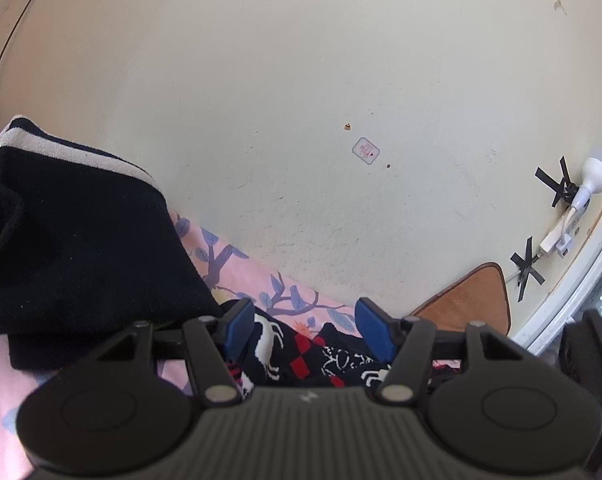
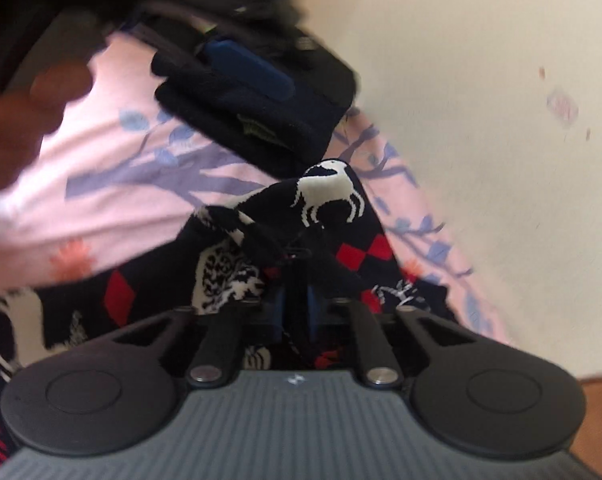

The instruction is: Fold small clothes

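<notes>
A black knit garment with white horses and red diamonds (image 1: 317,356) lies on a pink sheet with blue branches (image 1: 241,268). My left gripper (image 1: 307,326) is open, its blue pads (image 1: 239,328) on either side of the garment's edge. In the right wrist view my right gripper (image 2: 295,308) is shut on a bunched fold of the patterned garment (image 2: 325,204), which rises in front of it. The other gripper's blue finger shows blurred at the top of that view, over a folded black garment (image 2: 261,116).
A folded black garment with a white stripe (image 1: 81,240) lies on the left of the sheet. A cream wall (image 1: 301,80) stands close behind. A brown cushion (image 1: 473,304) and a taped white lamp with cable (image 1: 589,180) are at the right. A blurred hand (image 2: 21,120) is at the left.
</notes>
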A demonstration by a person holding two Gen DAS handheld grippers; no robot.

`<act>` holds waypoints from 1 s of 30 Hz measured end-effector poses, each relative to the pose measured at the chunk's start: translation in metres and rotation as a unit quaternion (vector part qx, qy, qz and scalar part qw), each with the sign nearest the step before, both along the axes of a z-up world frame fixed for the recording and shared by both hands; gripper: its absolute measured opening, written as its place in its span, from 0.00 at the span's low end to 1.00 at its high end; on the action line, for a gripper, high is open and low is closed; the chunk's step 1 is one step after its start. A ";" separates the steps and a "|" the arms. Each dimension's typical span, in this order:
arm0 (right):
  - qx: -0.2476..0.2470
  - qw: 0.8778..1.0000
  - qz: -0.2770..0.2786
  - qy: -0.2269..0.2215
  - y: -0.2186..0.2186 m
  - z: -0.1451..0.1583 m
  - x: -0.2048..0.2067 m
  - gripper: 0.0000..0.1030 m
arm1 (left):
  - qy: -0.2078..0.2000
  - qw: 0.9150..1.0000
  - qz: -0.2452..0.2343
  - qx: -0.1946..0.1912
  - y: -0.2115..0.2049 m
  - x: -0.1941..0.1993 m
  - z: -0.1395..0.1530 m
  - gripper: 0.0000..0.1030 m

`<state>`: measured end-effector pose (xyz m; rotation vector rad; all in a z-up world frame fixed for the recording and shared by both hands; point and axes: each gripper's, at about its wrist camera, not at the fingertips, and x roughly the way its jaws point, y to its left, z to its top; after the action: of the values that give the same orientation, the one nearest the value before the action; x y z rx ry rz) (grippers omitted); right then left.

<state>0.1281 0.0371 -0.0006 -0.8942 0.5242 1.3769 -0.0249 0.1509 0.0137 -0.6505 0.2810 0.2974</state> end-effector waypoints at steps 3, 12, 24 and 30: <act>0.014 0.996 -0.045 0.079 -0.002 0.020 0.019 0.12 | -0.001 1.000 0.004 -0.007 0.002 -0.002 0.001 0.56; 0.106 0.939 -0.202 0.257 -0.015 0.049 0.053 0.08 | -0.008 0.999 0.028 -0.031 0.010 -0.011 0.002 0.57; 0.165 0.909 -0.205 0.324 0.014 0.061 0.029 0.08 | -0.015 0.997 0.053 -0.059 0.022 -0.017 -0.003 0.57; 0.206 0.892 -0.261 0.307 -0.040 0.058 0.066 0.08 | -0.011 0.998 0.040 -0.043 0.015 -0.011 -0.001 0.58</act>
<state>0.1941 -0.0027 0.0570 0.0644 0.8393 1.1782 -0.0362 0.1654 0.0131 -0.7506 0.2487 0.3565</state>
